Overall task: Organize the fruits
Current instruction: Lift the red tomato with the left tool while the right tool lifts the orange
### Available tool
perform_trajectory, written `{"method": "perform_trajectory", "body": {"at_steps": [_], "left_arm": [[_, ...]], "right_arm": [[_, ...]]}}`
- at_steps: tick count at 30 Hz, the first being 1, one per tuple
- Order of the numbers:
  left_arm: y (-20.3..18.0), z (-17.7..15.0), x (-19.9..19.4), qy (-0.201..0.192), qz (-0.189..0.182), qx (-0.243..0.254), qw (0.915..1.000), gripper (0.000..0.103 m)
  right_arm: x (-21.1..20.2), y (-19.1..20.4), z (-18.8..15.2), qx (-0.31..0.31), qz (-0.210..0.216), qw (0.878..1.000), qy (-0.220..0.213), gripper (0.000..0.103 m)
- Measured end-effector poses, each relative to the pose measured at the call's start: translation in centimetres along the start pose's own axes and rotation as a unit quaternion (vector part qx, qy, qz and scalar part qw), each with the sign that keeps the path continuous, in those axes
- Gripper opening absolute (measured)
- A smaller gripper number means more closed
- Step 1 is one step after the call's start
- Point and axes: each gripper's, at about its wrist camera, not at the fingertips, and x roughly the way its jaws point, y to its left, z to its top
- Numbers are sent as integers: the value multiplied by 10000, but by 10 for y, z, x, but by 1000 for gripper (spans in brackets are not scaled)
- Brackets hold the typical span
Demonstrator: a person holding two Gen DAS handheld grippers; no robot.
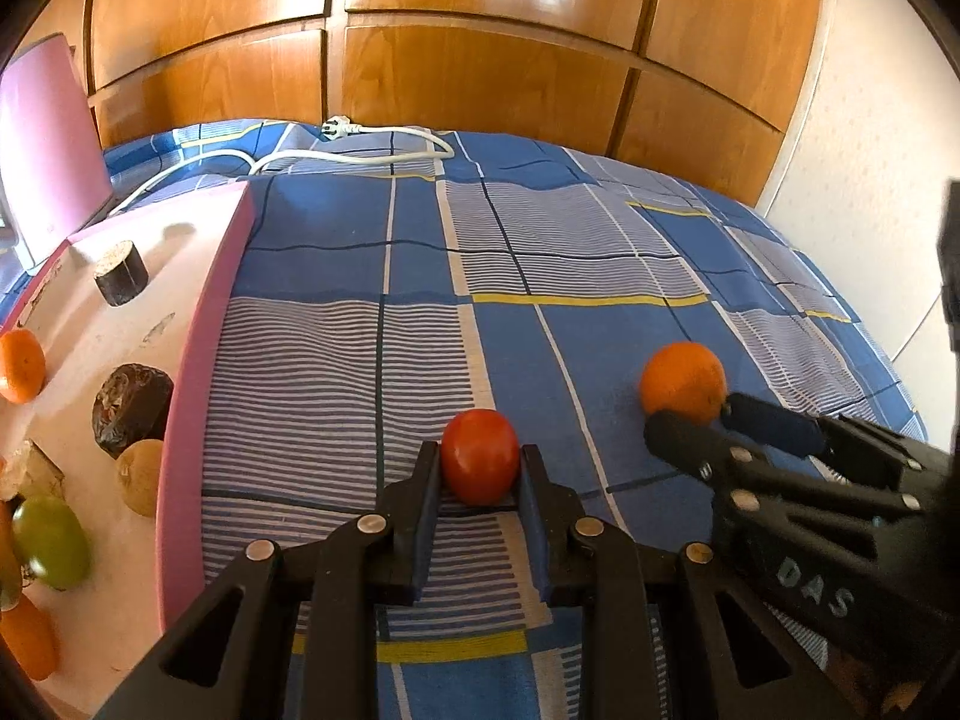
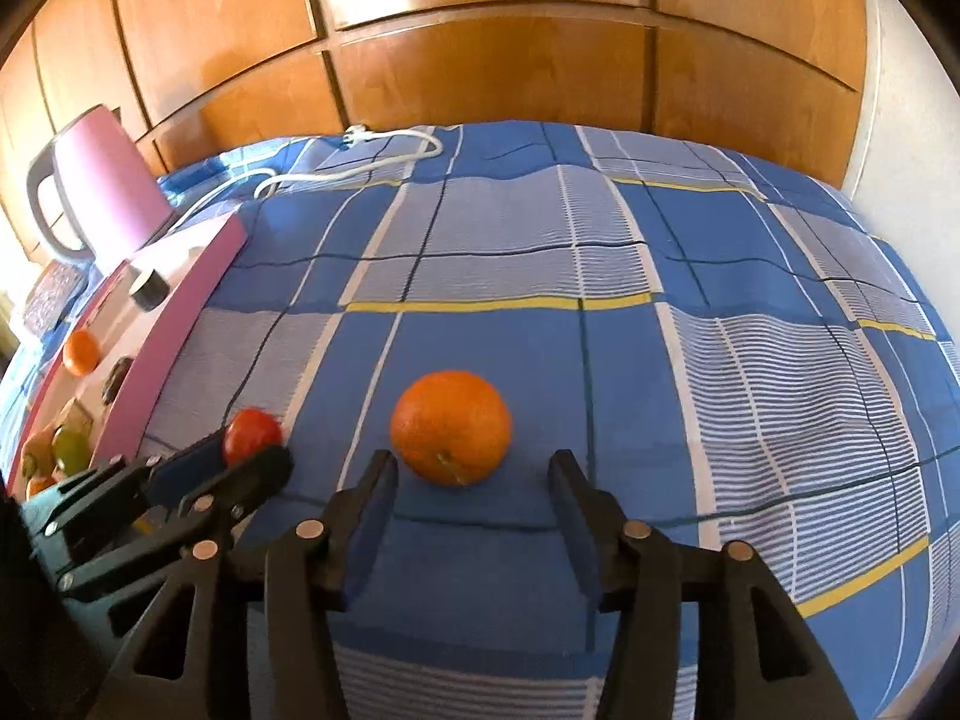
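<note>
A red tomato (image 1: 480, 462) rests on the blue checked bedspread, and my left gripper (image 1: 480, 456) is shut on it, a pad pressing each side. The right wrist view shows the same tomato (image 2: 252, 432) in that left gripper (image 2: 240, 462) at lower left. An orange (image 2: 450, 426) lies on the cloth just past the tips of my right gripper (image 2: 473, 462), which stands open; its pads are apart from the fruit on both sides. In the left wrist view the right gripper (image 1: 699, 417) comes in from the right, close behind the orange (image 1: 681, 381).
A pink-rimmed white tray (image 1: 198, 360) at left holds a second orange (image 1: 21, 366), a green fruit (image 1: 51, 540), a dark fruit (image 1: 132, 408) and others. A pink kettle (image 2: 102, 204) stands behind it. A white power cable (image 1: 360, 150) lies at the far edge before wooden cabinet doors (image 1: 480, 60).
</note>
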Motion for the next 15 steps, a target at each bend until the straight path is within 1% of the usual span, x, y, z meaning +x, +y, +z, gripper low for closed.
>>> {"method": "perform_trajectory", "body": {"at_steps": [5, 11, 15], "left_arm": [[1, 0, 0, -1, -30, -39, 10000, 26], [0, -1, -1, -19, 8, -1, 10000, 26], [0, 0, 0, -27, -7, -12, 10000, 26]], "right_arm": [[9, 3, 9, -25, -105, 9999, -90, 53], [20, 10, 24, -122, -70, 9998, -148, 53], [29, 8, 37, 15, 39, 9999, -126, 53]]}}
